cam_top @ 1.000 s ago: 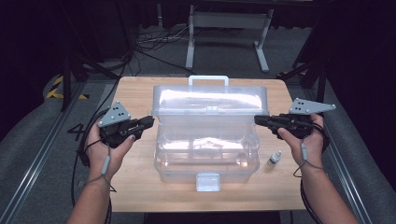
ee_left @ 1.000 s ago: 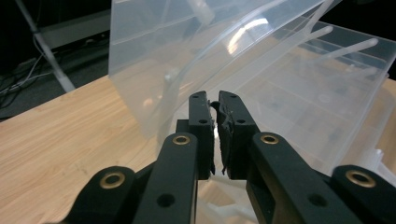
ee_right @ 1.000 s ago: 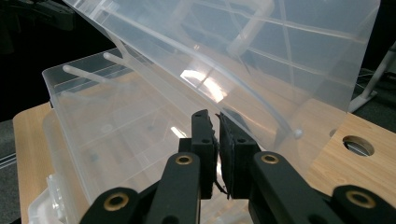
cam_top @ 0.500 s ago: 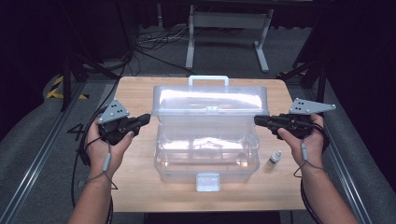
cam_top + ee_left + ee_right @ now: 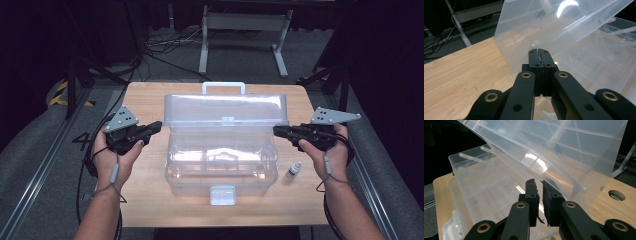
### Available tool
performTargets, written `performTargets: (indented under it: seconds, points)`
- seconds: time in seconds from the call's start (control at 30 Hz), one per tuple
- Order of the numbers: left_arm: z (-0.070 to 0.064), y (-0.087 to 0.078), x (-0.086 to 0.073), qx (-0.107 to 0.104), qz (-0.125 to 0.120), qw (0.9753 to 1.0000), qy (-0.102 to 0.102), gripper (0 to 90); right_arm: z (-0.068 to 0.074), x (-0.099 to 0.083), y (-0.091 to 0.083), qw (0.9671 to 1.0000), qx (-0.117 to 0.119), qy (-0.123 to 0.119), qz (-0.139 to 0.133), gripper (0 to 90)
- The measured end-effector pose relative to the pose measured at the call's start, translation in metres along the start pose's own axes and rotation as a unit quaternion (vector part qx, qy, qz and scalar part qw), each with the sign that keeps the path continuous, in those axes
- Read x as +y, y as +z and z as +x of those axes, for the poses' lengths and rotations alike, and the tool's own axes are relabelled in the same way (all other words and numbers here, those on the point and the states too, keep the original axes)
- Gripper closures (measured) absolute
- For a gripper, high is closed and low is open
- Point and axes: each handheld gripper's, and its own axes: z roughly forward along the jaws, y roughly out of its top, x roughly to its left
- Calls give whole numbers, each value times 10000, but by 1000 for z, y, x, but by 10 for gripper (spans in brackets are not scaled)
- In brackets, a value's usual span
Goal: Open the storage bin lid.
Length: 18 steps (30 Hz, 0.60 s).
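Note:
A clear plastic toolbox [image 5: 220, 167] stands mid-table with its lid [image 5: 225, 107] raised and leaning back. My left gripper [image 5: 159, 125] is held at the lid's left end, its jaws pressed together on nothing [image 5: 539, 50]; the lid's side [image 5: 529, 30] is just beyond the tips. My right gripper [image 5: 275, 130] points at the box's right end, where lid and base meet. Its jaws [image 5: 538, 181] stand a narrow slit apart with nothing between them, the tilted lid [image 5: 554, 147] overhead and the base [image 5: 486, 187] ahead.
A small white dropper bottle [image 5: 293, 170] lies on the wooden table [image 5: 145, 100] just right of the box. The box's latch [image 5: 222, 194] faces the near edge and its handle [image 5: 223, 87] the far edge. A round hole [image 5: 616, 195] is in the tabletop.
The left gripper has shifted slightly beside the lid's left end. The box, lid and right gripper stay as they were.

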Motion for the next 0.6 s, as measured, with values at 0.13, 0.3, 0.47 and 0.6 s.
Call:
performTargets:
  seconds: [0.13, 0.3, 0.47, 0.6]
  points:
    - [-3, -5, -4, -145, 37, 9999, -22, 900, -1, 2, 0, 10000, -34, -28, -17, 844]
    - [-9, -7, -4, -404, 12, 9992, -41, 900, -2, 3, 0, 10000, -69, -12, -53, 850]
    - [-17, -6, 0, -493, -41, 9988, 50, 900, -2, 3, 0, 10000, -82, -2, -55, 848]
    - [-16, 0, 7, -407, -90, 9991, 79, 900, -2, 3, 0, 10000, -74, 5, -54, 844]
